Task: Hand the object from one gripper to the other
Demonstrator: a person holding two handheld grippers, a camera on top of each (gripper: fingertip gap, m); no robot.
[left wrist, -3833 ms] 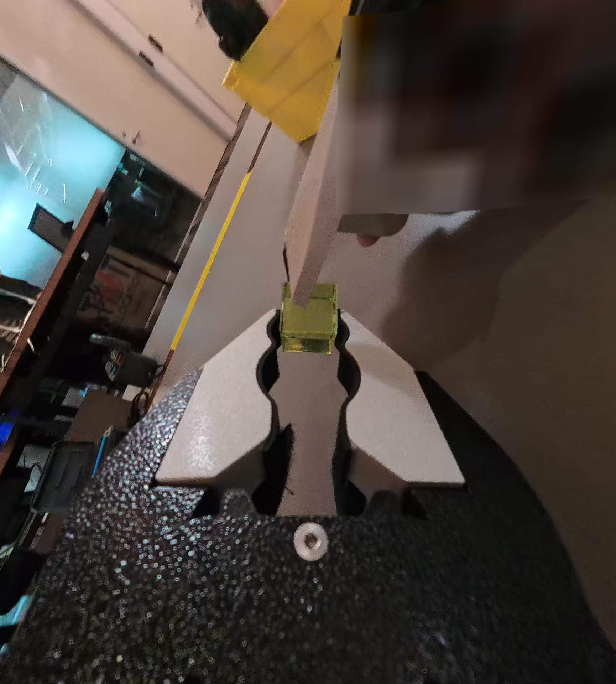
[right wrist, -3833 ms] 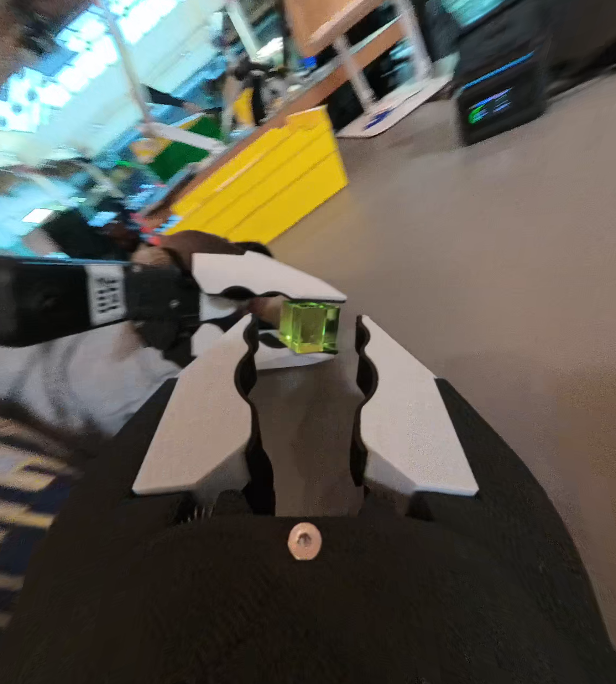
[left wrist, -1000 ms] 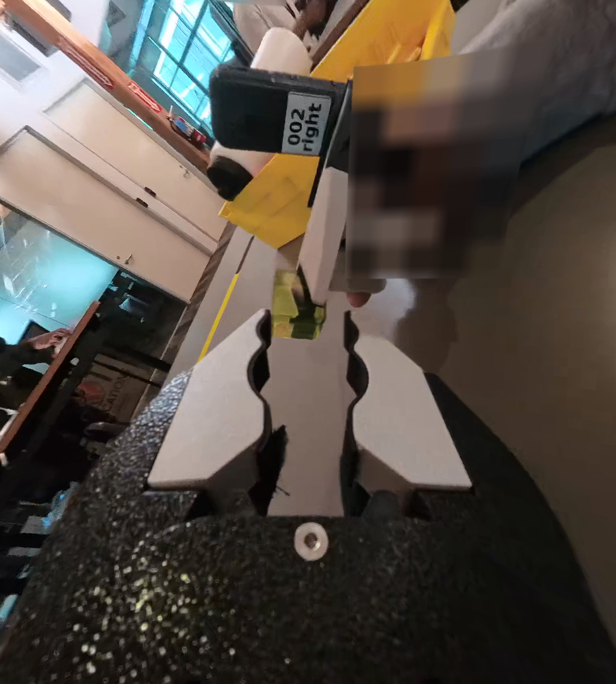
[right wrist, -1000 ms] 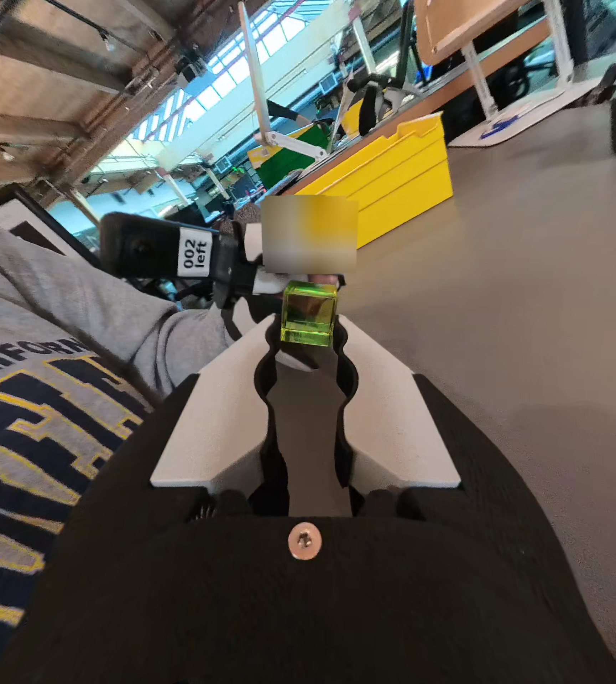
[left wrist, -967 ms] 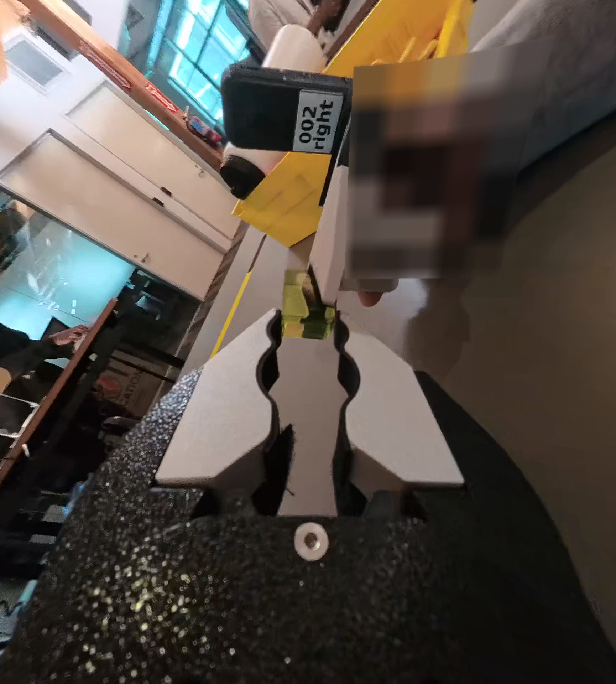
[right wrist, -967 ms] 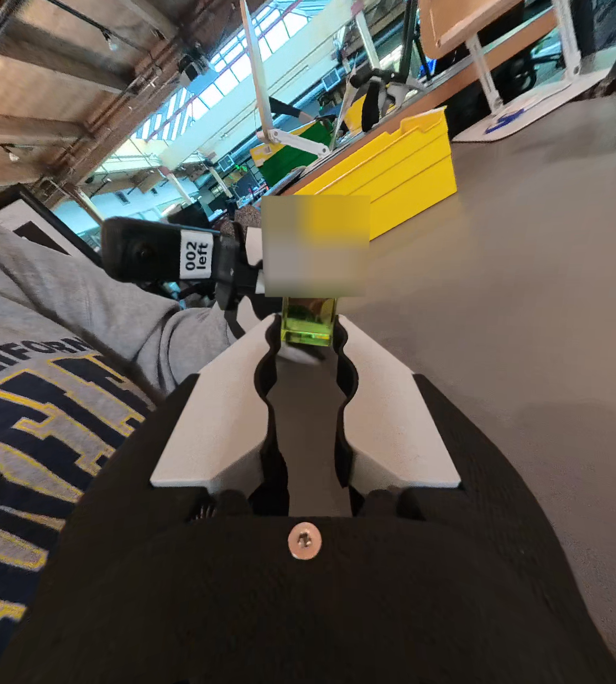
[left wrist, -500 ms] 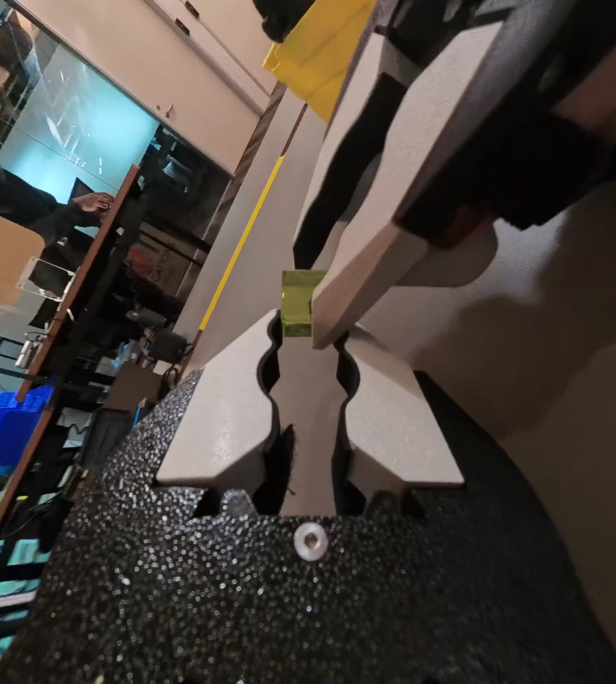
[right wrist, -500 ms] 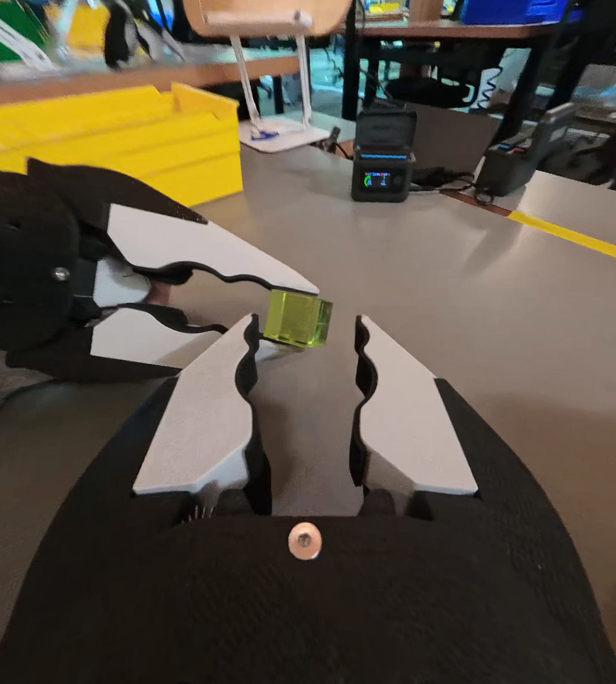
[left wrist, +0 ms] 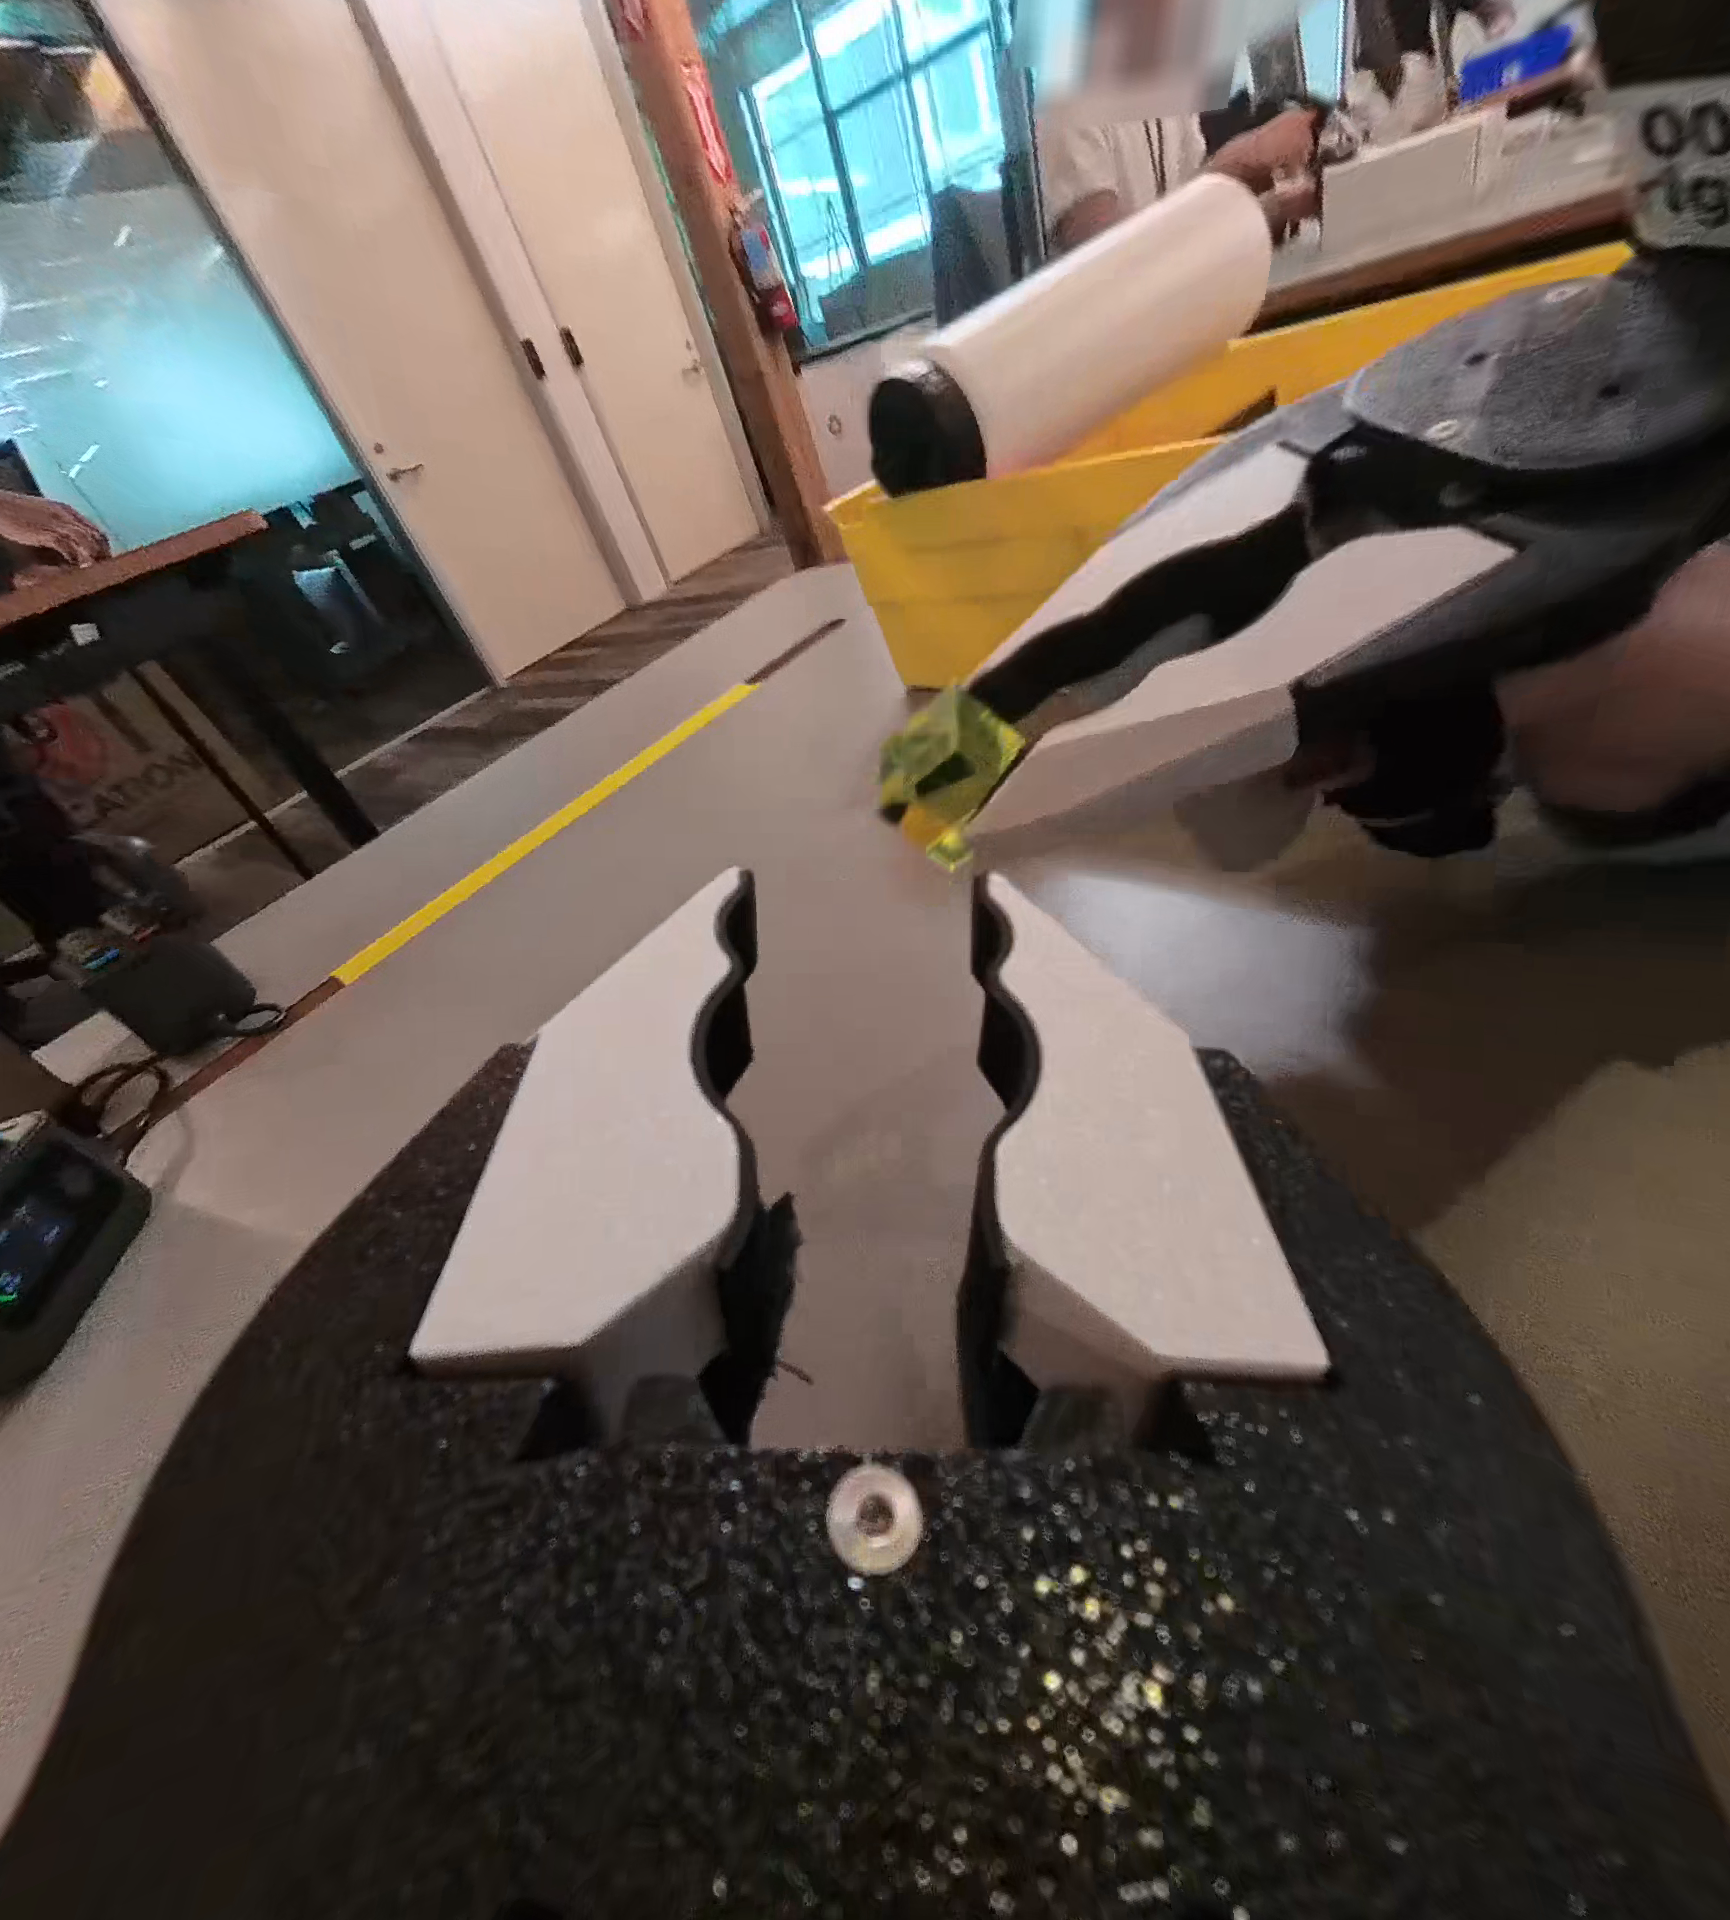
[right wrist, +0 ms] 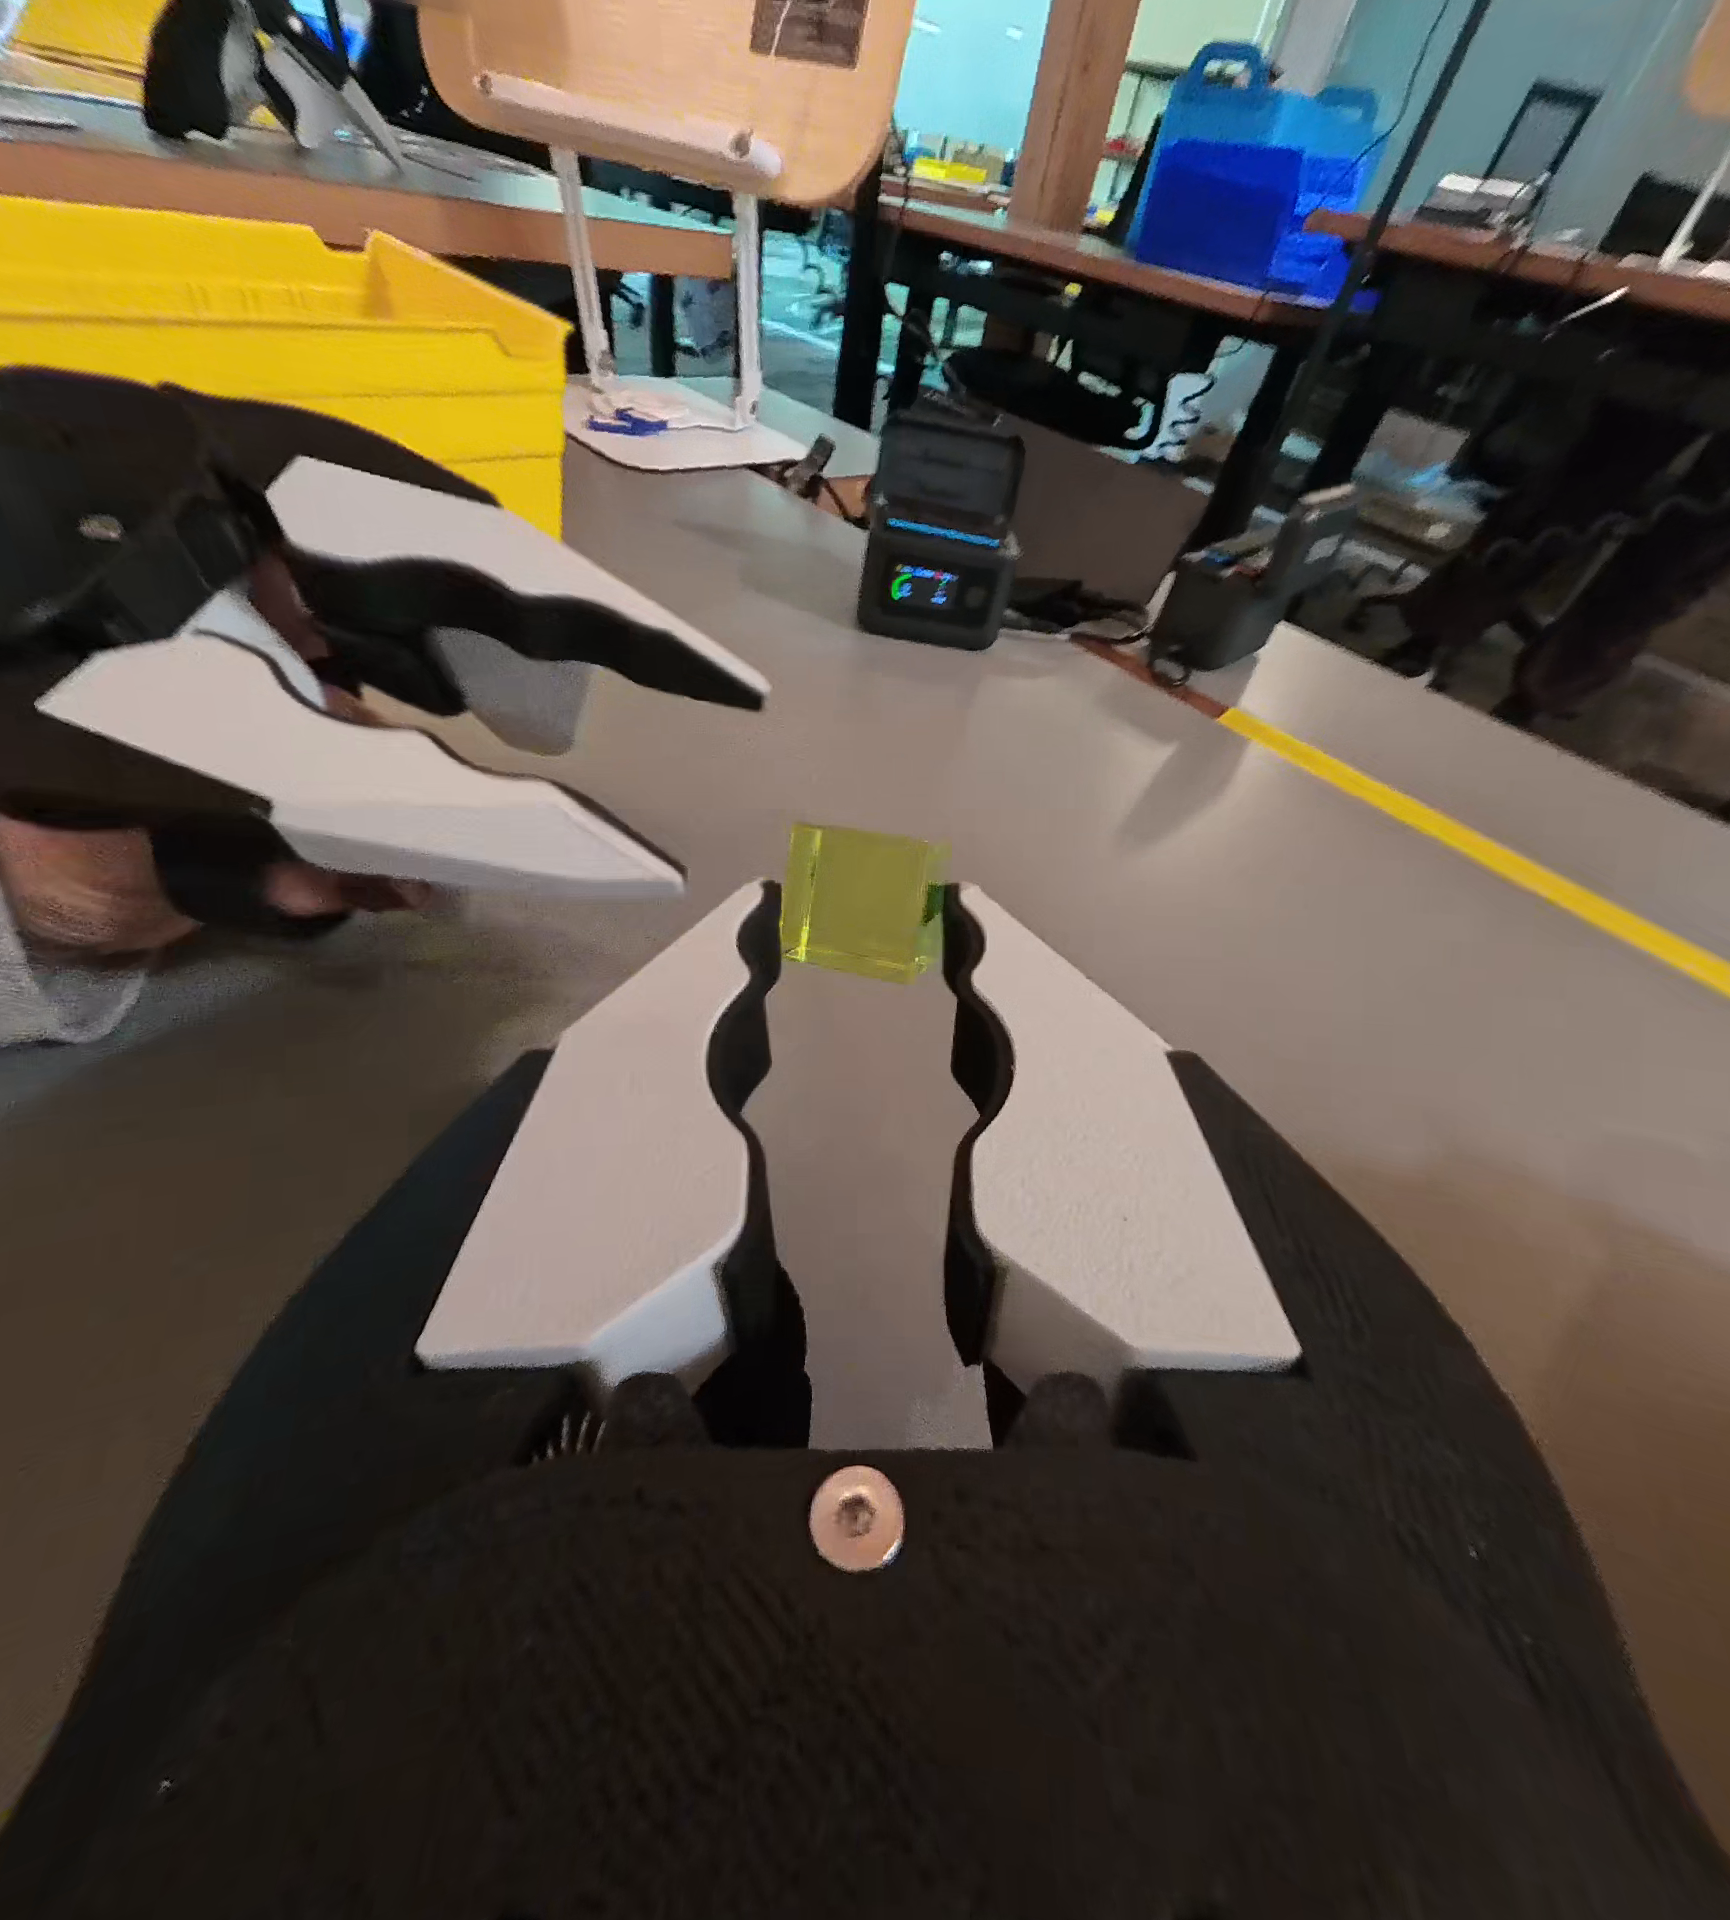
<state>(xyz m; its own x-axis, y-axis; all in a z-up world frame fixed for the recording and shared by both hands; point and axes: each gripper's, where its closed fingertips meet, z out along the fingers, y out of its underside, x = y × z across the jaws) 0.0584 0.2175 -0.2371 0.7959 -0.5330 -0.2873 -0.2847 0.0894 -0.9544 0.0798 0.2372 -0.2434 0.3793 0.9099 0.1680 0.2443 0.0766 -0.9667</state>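
A small clear green cube (right wrist: 861, 904) is clamped between the fingertips of my right gripper (right wrist: 859, 894), held just above the grey table. In the left wrist view the same cube (left wrist: 944, 769) sits at the tip of the right gripper (left wrist: 965, 774), which reaches in from the upper right. My left gripper (left wrist: 861, 888) is open and empty, its tips a short way below and in front of the cube. In the right wrist view the left gripper (right wrist: 721, 790) comes in from the left with its jaws apart, close to the cube but not touching it.
A yellow bin (right wrist: 217, 343) stands at the back left of the grey table (right wrist: 1256, 935), with a white roll (left wrist: 1089, 322) in it. A small black device with a lit screen (right wrist: 934, 561) sits farther back. A yellow tape line (right wrist: 1526, 862) runs along the table. A hand (right wrist: 92, 894) holds the left gripper. Only a small space, under 4 cm, lies between the two pairs of fingers.
Half a second ago my left gripper held the cube and my right was open. Now the right is shut on the cube, and the left has opened and drawn away.
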